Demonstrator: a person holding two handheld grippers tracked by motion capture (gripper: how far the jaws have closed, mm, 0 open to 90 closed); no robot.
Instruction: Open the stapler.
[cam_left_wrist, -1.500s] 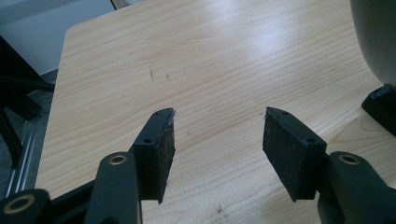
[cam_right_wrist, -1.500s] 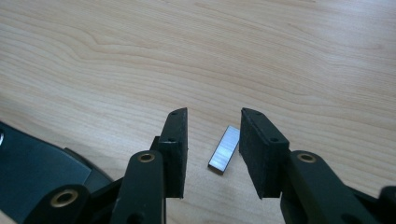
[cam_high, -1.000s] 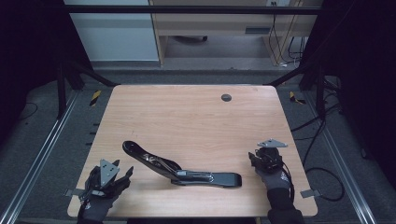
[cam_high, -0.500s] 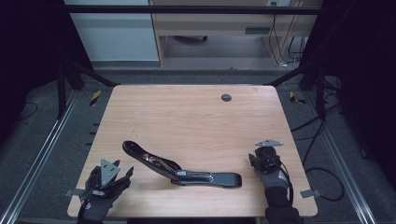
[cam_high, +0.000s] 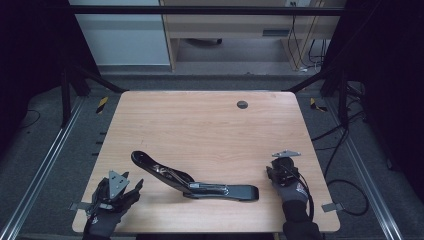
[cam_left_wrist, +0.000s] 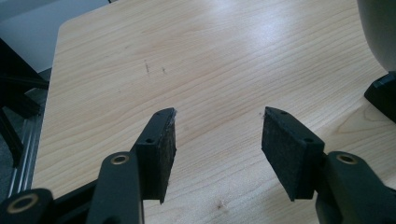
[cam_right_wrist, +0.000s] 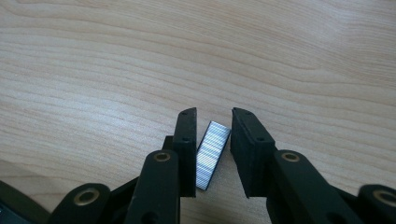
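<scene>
Since a second ago my right tool (cam_right_wrist: 213, 116) has slid slightly nearer along the desk (cam_high: 200, 120), its jaws just closing around one strip of staples (cam_right_wrist: 212, 155), not visibly pressing it. That single strip is silvery, finely ribbed, lying flat near the desk's right front. One black stapler (cam_high: 192, 180) lies opened out at centre front. My left tool (cam_left_wrist: 218, 126) hangs half open, empty.

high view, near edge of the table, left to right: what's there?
left gripper → open black stapler → right gripper, jaws just been closing around a strip of staples
</scene>
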